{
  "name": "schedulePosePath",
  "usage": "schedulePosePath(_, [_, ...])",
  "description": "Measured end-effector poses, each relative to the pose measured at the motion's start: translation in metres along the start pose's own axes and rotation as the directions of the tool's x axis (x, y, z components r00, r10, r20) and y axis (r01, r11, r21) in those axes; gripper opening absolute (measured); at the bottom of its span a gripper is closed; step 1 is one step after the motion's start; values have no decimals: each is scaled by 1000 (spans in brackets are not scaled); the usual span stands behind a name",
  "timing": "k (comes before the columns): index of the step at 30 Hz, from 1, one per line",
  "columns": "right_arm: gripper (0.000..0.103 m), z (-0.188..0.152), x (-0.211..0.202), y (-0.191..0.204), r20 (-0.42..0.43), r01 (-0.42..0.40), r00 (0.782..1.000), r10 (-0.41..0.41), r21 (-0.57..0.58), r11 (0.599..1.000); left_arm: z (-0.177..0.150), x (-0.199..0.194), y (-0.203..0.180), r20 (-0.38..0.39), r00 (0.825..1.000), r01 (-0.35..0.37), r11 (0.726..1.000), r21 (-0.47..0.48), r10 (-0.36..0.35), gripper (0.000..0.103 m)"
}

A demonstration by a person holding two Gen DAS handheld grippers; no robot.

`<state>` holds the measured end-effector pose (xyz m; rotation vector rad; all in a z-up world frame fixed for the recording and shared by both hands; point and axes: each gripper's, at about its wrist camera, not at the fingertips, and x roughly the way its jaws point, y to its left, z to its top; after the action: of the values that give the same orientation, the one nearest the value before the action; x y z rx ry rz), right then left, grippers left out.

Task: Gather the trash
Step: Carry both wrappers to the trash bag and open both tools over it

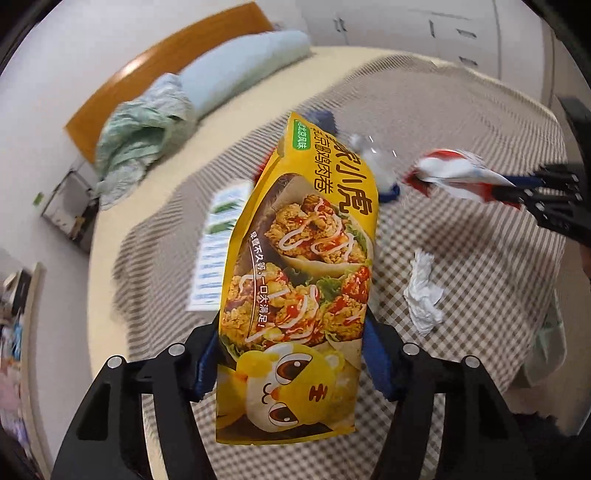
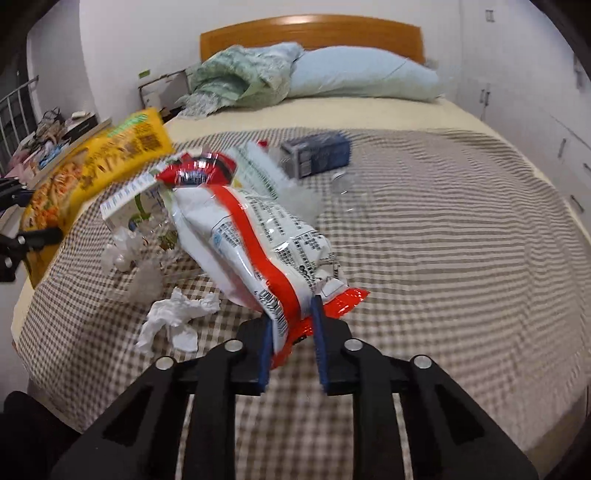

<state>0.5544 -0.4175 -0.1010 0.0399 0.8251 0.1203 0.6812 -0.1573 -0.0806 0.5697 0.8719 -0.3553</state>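
Wrapper (image 2: 258,236) pinched between right tongs (image 2: 291,332); yellow bag (image 1: 299,280) between left tongs (image 1: 291,354).

Bedroom in a home. Bed (image 2: 443,206) with checked cover, wooden headboard (image 2: 314,33) at its far edge, pale blue pillow (image 2: 362,77) and crumpled green bedding (image 2: 240,74) beneath it; white cupboard doors (image 2: 535,110) along one side.
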Motion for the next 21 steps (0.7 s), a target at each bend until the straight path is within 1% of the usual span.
schedulePosePath(1, [18,-3,-16,-4,12,6,1000,-6,7,1000,0,-14,2,19,1000,-7,1000,-25,8,63])
schedulePosePath(2, [18,-4,-22,-4,18,8,1000,-8,8,1000,-1,-25,4,36,999,-7,999,-54,9,62])
schedulePosePath(5, [17,-18,-58,-9,34,25,999,-26,19,1000,-7,-51,2,55,998,10,992,-126,-3,62])
schedulePosePath(6, [17,-18,-64,-10,39,29,999,-30,23,999,-11,-62,-4,61,998,14,990,-143,-6,62])
schedulePosePath(9, [17,-40,-102,-21,61,57,996,-60,45,997,-19,-81,-21,74,997,30,985,-169,-18,62])
schedulePosePath(12, [17,-65,-134,-36,67,85,994,-90,77,993,-27,-96,-52,79,996,61,979,-195,-47,62])
schedulePosePath(13, [17,-80,-147,-44,68,114,991,-120,77,990,-30,-100,-67,79,995,72,978,-198,-57,62])
schedulePosePath(14, [17,-89,-154,-47,64,130,989,-135,78,988,-32,-103,-81,81,994,86,977,-194,-71,62])
schedulePosePath(16, [17,-122,-171,-64,47,156,986,-161,100,983,-37,-107,-111,82,990,130,976,-177,-117,62])
schedulePosePath(18, [17,-151,-179,-78,23,189,981,-193,118,975,-40,-108,-141,81,983,177,970,-165,-165,62])
schedulePosePath(19, [17,-166,-180,-86,3,200,979,-202,130,971,-41,-106,-159,74,977,209,965,-155,-200,62])
schedulePosePath(20, [17,-192,-181,-98,-31,213,977,-211,149,966,-42,-104,-179,64,971,239,959,-151,-232,62])
schedulePosePath(21, [17,-206,-180,-103,-51,220,975,-215,155,963,-43,-100,-199,54,962,273,950,-152,-268,62])
